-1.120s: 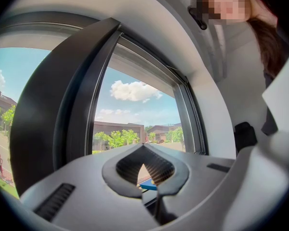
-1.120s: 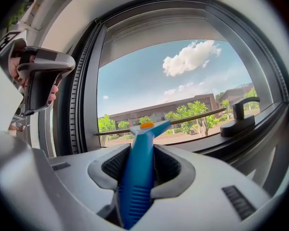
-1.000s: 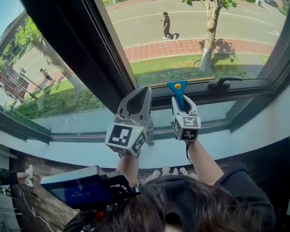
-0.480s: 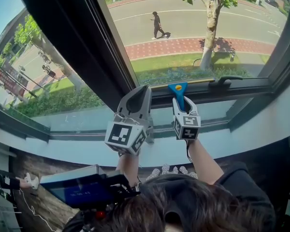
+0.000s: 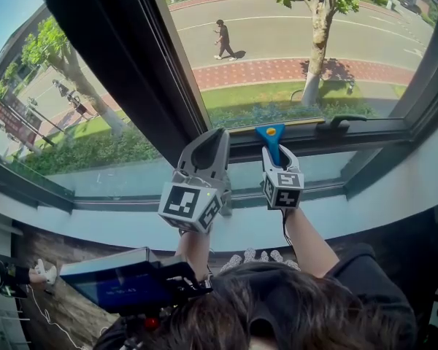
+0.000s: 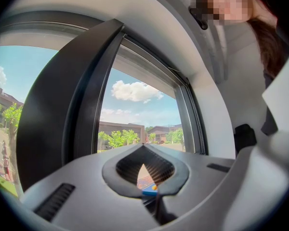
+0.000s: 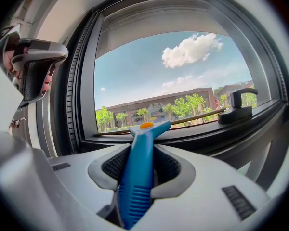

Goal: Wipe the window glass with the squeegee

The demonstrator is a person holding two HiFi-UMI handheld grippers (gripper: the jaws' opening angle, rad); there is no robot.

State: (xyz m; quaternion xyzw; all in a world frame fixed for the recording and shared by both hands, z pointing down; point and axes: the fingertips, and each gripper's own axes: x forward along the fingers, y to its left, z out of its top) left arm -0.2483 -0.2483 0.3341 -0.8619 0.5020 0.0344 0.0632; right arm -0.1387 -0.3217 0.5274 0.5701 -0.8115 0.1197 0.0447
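Right gripper view: your right gripper (image 7: 140, 171) clamps the squeegee (image 7: 135, 191) handle; its long axis runs straight ahead to the lower edge of the window glass (image 7: 173, 81). Left gripper (image 6: 144, 153): closed, empty.

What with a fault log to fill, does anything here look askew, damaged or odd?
Nothing stands out. The squeegee sits straight in the shut right gripper, blade along the bottom of the glass; the left gripper is shut and empty; no cracks show.
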